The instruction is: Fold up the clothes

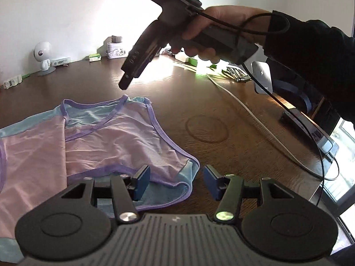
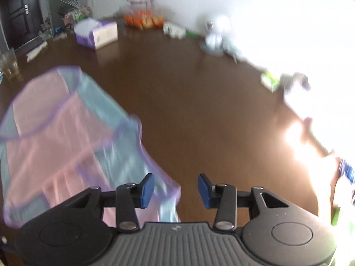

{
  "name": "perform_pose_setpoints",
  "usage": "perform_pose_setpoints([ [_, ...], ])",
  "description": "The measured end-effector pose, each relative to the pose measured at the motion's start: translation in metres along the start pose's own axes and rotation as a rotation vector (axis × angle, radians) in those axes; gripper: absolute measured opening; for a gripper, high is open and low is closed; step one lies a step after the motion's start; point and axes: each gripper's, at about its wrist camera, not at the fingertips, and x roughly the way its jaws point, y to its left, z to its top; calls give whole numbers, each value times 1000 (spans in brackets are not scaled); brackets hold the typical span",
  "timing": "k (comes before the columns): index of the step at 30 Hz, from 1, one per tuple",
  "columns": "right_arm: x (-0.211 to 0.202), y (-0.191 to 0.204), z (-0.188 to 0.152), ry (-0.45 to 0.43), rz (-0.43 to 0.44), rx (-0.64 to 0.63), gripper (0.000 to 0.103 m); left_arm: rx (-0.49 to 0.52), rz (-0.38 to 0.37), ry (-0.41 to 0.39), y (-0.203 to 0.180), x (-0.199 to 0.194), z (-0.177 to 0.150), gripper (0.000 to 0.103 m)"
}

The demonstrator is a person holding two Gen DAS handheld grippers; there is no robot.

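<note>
A pink and light-blue garment with purple trim (image 1: 73, 141) lies partly folded on the dark wooden table (image 1: 199, 102). It also shows, blurred, in the right wrist view (image 2: 66, 146). My left gripper (image 1: 175, 181) is open and empty, low over the garment's near right corner. My right gripper (image 2: 176, 190) is open and empty, its left finger over the garment's near edge. In the left wrist view the right gripper tool (image 1: 137, 64) is held in a hand above the table, beyond the garment's far edge.
A white cable (image 1: 255, 122), a phone (image 1: 310, 130) and a power bank (image 1: 263, 77) lie at the right. A small white robot figure (image 1: 43, 57), tins and small boxes line the far wall. A tissue box (image 2: 97, 33) and a glass (image 2: 8, 64) stand at the left.
</note>
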Motion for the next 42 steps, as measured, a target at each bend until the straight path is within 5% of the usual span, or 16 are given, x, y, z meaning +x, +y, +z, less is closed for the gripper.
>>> perform_pose_setpoints([
  [7, 26, -9, -30, 3, 70, 40, 29, 12, 35, 49, -3, 26, -4, 17],
  [9, 27, -8, -32, -5, 87, 33, 11, 1, 30, 50, -4, 26, -2, 9],
  [31, -14, -87, -106, 83, -163, 168, 5, 131, -128, 18, -106, 76, 31, 8],
  [32, -16, -88, -108, 81, -173, 171, 5, 117, -136, 2, -105, 72, 32, 14],
  [34, -21, -86, -110, 65, -201, 160, 7, 87, -155, -37, -100, 59, 32, 42],
  [39, -68, -67, -114, -67, -239, 153, 37, 109, -238, -202, -66, -18, 34, 91],
  [42, -112, -50, -125, -178, -265, 179, 46, 93, -145, -282, -24, -56, 27, 102],
])
